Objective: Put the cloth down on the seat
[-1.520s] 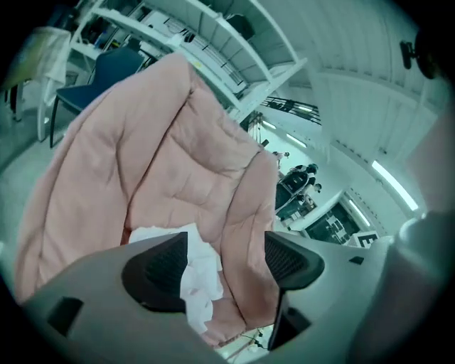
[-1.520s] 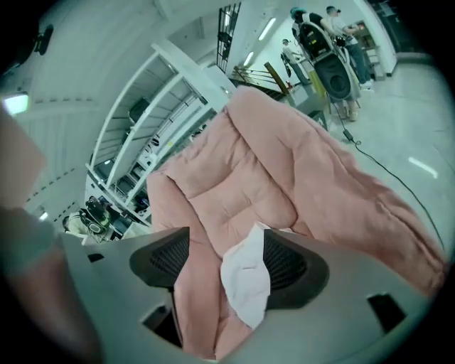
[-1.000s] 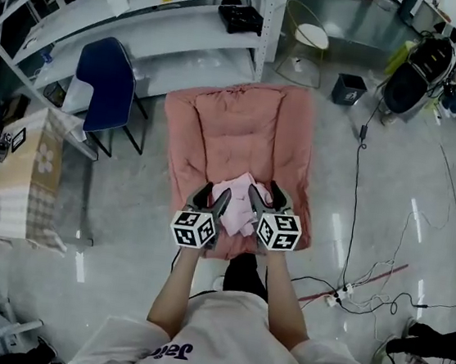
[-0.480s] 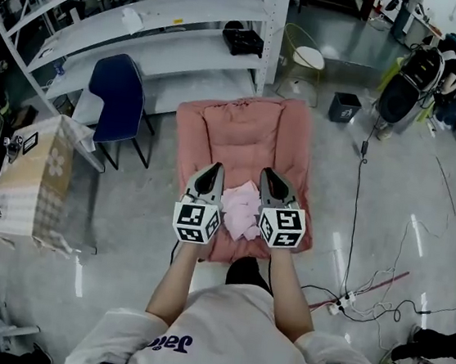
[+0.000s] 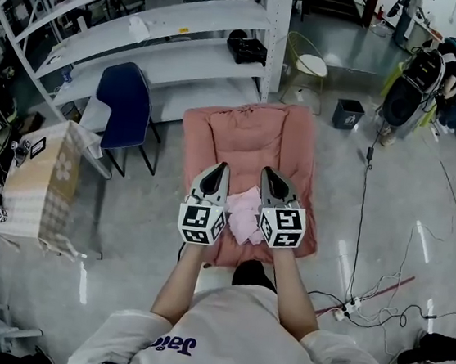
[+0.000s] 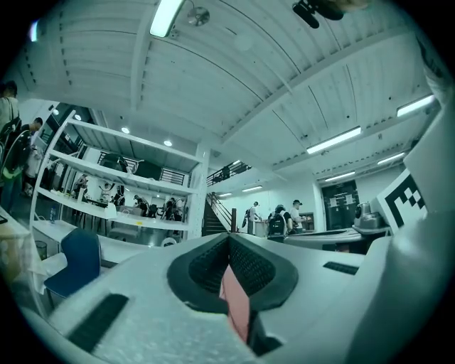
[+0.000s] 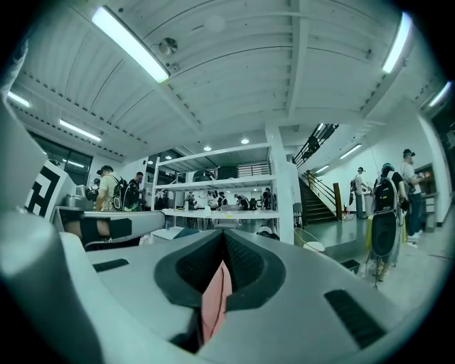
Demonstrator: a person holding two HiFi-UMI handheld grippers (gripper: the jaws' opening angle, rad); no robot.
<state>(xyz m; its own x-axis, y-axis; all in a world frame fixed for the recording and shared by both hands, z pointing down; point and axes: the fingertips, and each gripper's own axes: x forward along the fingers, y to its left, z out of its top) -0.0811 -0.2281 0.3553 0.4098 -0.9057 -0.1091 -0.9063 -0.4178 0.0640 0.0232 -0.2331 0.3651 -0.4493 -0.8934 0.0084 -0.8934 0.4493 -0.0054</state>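
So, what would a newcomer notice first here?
A big pink seat sits in the middle of the floor, with a blue chair beside it. Over the seat, the left gripper and right gripper are each clamped on a pale pink cloth.

Glossy grey floor, cables trailing at lower right. White shelving fills the upper left, 1 blue chair before it. Strip lights cross the ribbed ceiling.
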